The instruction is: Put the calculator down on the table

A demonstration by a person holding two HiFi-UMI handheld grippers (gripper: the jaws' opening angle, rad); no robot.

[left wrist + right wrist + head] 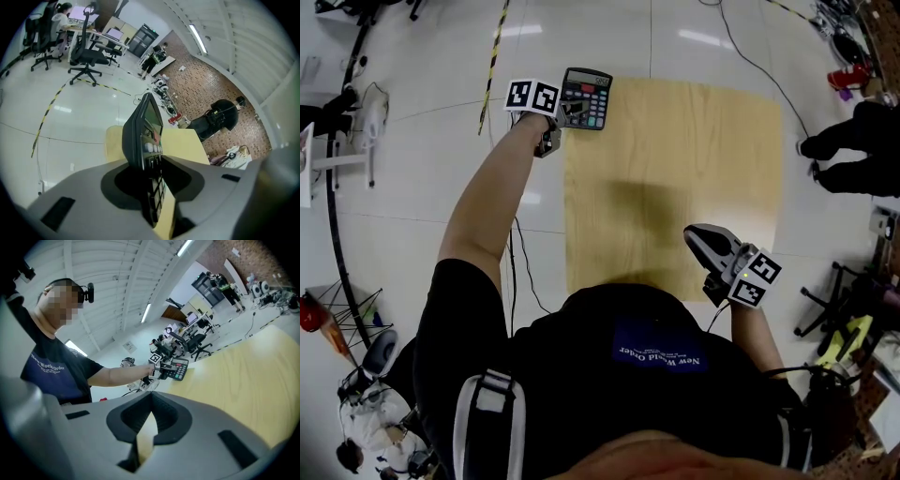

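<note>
The main danger, as it seems, is the place: the calculator (587,97) is at the far left corner of the wooden table (675,187), and in the head view a part of it appears to reach beyond the table's far edge, over the floor (431,159). If the person lets it go there, it could tip over the edge and fall. Whether its underside already rests on the wood cannot be told; if it does not, a release would make it drop and slide on the smooth top. Moving it more toward the middle of the table would probably be safer. The left gripper (567,111) is grasping the calculator by its left end: in the left gripper view the calculator stands edge-on between the two jaws, which are parted only by its thickness. The right gripper (692,232) hovers over the near right part of the table, its jaws closed together with nothing between them.
</note>
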